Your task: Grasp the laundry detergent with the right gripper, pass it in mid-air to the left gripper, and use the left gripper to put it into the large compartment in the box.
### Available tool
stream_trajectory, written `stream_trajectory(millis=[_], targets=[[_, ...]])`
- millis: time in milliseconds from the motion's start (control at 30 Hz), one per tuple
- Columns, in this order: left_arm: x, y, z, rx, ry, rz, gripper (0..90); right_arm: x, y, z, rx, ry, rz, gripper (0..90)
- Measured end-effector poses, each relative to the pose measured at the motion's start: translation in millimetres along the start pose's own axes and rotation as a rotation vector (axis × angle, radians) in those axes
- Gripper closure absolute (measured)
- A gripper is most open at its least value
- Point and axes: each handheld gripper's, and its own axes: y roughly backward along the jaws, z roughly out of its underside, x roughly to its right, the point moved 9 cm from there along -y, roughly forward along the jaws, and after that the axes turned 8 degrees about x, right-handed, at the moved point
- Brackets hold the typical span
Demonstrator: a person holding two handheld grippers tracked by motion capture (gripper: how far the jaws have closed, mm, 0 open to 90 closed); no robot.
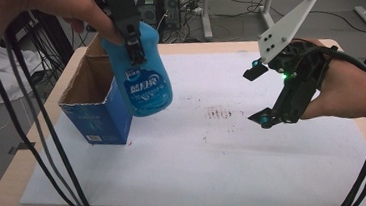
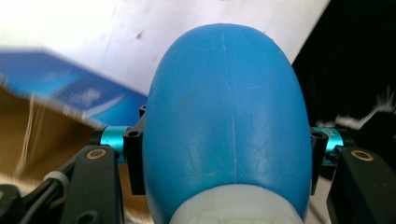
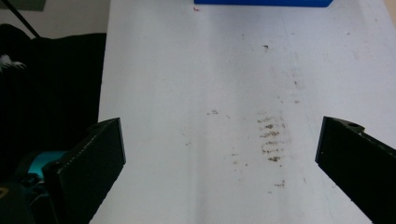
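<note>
Blue plastic bottle (image 1: 145, 81) hanging cap-up, clenched in my raised left claw (image 1: 134, 47) beside the blue cardboard box (image 1: 103, 117), my right claw (image 1: 260, 96) released, level above the desk (image 1: 215, 155).

You had open mat (image 1: 215, 155) across the middle and right. Only the box (image 1: 98, 103) stood at the left, the bottle (image 1: 140, 71) hanging against its near corner.

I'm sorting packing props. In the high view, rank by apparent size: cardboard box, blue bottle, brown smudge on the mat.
1. cardboard box
2. blue bottle, though held nearer the camera, so these two are unsure
3. brown smudge
</note>
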Motion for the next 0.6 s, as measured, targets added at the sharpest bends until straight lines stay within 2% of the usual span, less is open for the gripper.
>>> stream_trajectory(millis=[33,67,200,367,400,467,500,533,567,600], targets=[[-2.6,3.2,1.6,0.001,0.015,-0.007,38.5,0.4,0.2,0.2,0.000,0.001,0.004,0.8],[-7.6,9.1,3.7,0.014,0.066,-0.025,38.5,0.3,0.4,0.3,0.003,0.001,0.004,0.8],[-20.9,22.3,11.1,0.036,0.208,-0.061,38.5,-1.9,-1.2,3.2,0.003,0.005,0.006,0.8],[-34.9,36.2,25.8,0.054,0.403,-0.076,38.5,-3.9,-2.7,6.3,-0.018,0.009,0.002,0.9],[-34.9,36.2,25.8,0.054,0.403,-0.076,38.5,-3.5,-2.8,6.3,-0.017,0.010,0.002,0.8],[-45.9,45.3,36.3,0.071,0.518,-0.091,38.4,-3.0,-2.9,6.4,-0.018,0.012,0.002,0.9],[-49.4,47.4,40.5,0.067,0.553,-0.100,38.4,-2.0,-3.6,6.4,-0.016,0.010,0.006,0.8],[-49.4,47.4,40.5,0.067,0.553,-0.100,38.4,-2.0,-3.6,6.4,-0.016,0.010,0.006,0.8],[-55.8,50.8,46.3,0.075,0.600,-0.121,38.4,-1.5,-4.5,6.5,-0.020,0.008,0.006,0.9],[-59.0,52.2,49.6,0.075,0.626,-0.131,38.5,-1.1,-4.8,6.4,-0.021,0.014,0.005,0.8]])
